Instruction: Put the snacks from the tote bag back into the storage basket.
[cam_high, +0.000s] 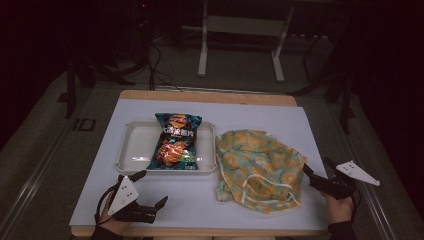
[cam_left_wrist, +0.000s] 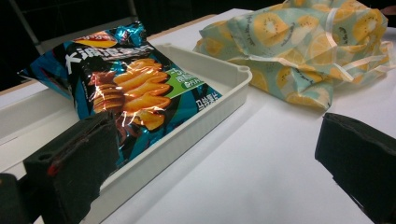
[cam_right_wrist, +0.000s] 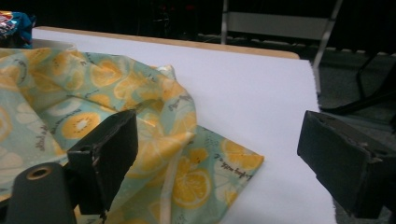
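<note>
The tabletop (cam_high: 165, 200) carries a white sheet covering most of its surface. A white tray (cam_high: 131, 150) sits on the left-centre of the sheet. A chip bag (cam_high: 175, 141) lies in the tray's right half, its top edge resting on the far rim.

A crumpled fabric bag (cam_high: 256, 170) with a citrus-and-kiwi print and white straps lies just beside the tray's right wall, on the sheet.

The left hand-held gripper (cam_high: 151, 187) rests near the front edge, in front of the tray, held by the left hand (cam_high: 111, 222). Its jaws stand wide apart with nothing between them. In the left gripper view, one jaw sits close to the tray's near wall; the chip bag (cam_left_wrist: 126, 88) and fabric bag (cam_left_wrist: 303, 51) lie ahead.

The right hand-held gripper (cam_high: 316, 169) sits at the sheet's right edge, held by the right hand (cam_high: 340, 207). Its jaws are open and empty. In the right gripper view, the left jaw overlaps the fabric bag (cam_right_wrist: 116, 116); whether it touches the cloth cannot be told.
</note>
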